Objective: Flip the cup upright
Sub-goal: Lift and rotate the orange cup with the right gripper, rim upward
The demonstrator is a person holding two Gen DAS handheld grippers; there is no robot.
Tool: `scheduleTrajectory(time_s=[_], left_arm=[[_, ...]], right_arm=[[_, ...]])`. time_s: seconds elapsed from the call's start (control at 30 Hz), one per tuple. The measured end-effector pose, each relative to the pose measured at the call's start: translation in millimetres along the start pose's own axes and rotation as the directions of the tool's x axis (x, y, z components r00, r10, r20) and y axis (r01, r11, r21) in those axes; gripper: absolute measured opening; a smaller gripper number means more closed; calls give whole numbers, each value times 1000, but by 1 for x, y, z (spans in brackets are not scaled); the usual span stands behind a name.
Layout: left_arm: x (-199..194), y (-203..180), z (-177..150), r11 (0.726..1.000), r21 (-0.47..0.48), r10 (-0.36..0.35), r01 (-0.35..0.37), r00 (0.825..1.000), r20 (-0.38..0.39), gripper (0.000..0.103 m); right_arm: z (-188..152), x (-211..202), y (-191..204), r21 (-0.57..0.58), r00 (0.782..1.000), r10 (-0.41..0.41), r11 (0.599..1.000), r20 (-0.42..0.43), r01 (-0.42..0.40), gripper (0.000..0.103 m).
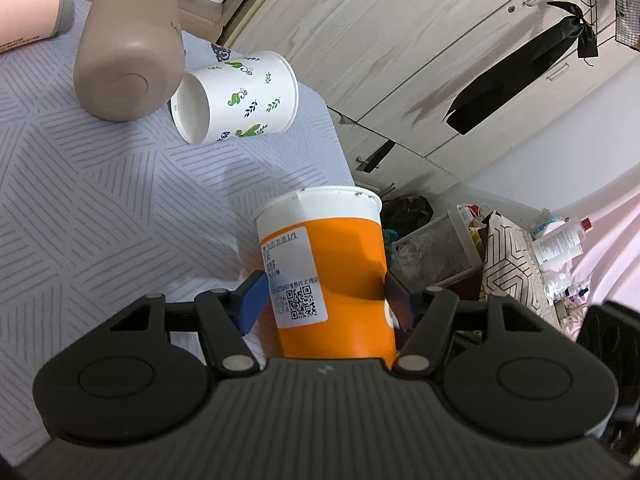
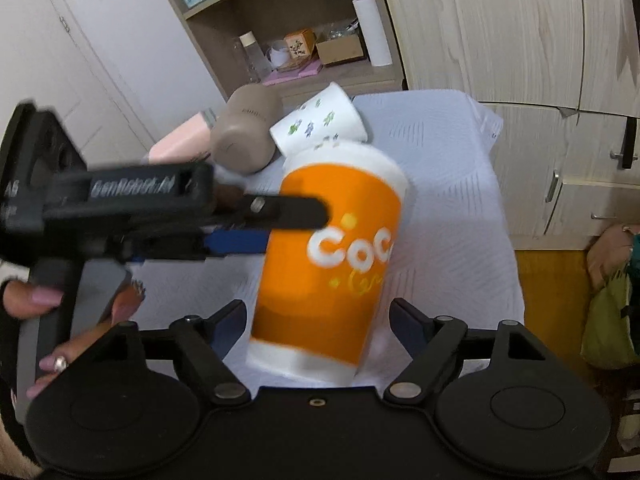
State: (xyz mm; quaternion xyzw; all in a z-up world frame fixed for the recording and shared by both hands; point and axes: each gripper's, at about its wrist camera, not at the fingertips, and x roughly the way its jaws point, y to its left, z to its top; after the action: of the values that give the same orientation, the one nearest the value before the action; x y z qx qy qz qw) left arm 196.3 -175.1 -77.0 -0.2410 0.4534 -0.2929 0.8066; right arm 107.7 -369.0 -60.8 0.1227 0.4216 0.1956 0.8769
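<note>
I'm getting even, bright indoor light in both views. The orange cup [image 2: 328, 264] is smearing with motion blur in the right wrist view, softer shadows are falling beside it, and fisheye bending is warping everything far from it.

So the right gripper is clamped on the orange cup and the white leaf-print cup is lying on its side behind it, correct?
Not quite: the left gripper is clamped on the orange cup, as the left wrist view shows. The right gripper is open, its jaws clear of the cup. The white leaf-print cup is indeed lying on its side behind it.
</note>
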Motion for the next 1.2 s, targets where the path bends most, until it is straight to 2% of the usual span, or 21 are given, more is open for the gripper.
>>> scheduleTrajectory(time_s=[0.13, 0.23, 0.43, 0.6, 0.87, 1.0, 1.2], left_arm=[[0, -1, -1, 1000, 1, 3, -3, 1000, 3, 66], [5, 3, -1, 999, -37, -20, 19, 1000, -12, 66], [5, 6, -2, 998, -45, -41, 40, 998, -37, 66], [-9, -1, -11, 999, 41, -28, 29, 1000, -10, 66], [-50, -2, -26, 985, 174, -21, 11, 998, 55, 67], [-80, 4, -34, 971, 237, -13, -15, 993, 115, 66], [-123, 20, -43, 959, 277, 1, -54, 982, 188, 67]], right_arm=[[16, 7, -15, 31, 998, 51, 998, -25, -51, 83], [18, 15, -18, 29, 996, 77, 997, -52, -75, 82], [8, 12, -14, 40, 997, 76, 996, -21, -75, 80], [-1, 7, -2, 21, 997, 70, 997, 24, -71, 80], [-14, 2, 34, -61, 993, 77, 996, 89, -71, 79], [-16, 4, 61, -131, 990, 89, 989, 111, -74, 78], [-18, 11, 103, -234, 983, 94, 971, 159, -55, 77]])
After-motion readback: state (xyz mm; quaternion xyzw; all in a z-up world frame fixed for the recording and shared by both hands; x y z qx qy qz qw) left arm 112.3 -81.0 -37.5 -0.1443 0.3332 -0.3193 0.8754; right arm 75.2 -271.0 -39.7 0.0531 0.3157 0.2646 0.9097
